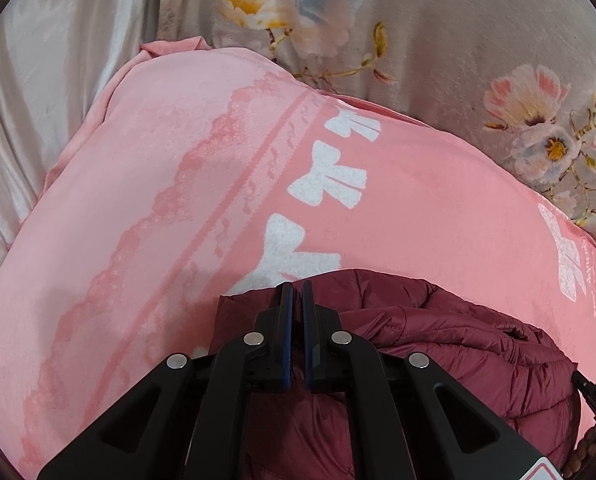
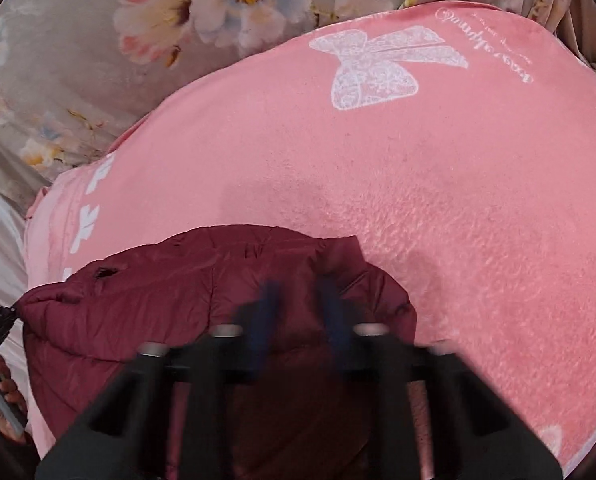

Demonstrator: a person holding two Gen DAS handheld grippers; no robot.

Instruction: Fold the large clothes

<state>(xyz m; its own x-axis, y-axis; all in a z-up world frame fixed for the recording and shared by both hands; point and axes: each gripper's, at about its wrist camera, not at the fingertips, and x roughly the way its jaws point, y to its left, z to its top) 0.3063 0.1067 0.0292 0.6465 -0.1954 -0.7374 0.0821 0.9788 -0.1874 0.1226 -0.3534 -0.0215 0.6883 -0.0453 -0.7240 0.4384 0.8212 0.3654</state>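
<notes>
Here a maroon puffer jacket (image 1: pixel 437 344) lies bunched on a pink bow-print blanket (image 1: pixel 170 184), floral bedding (image 1: pixel 437 28) beyond. The left tongs (image 1: pixel 296 292) sit nearly closed above the jacket, nothing visibly between them. The right tongs (image 2: pixel 301 304) are motion-blurred over the jacket; their gap looks slightly parted, grip unclear.

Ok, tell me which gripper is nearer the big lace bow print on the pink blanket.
Right. The right gripper hovers over the maroon puffer jacket, facing the lace bow across bare pink blanket. The left gripper is over the jacket's other end, farther off.
</notes>
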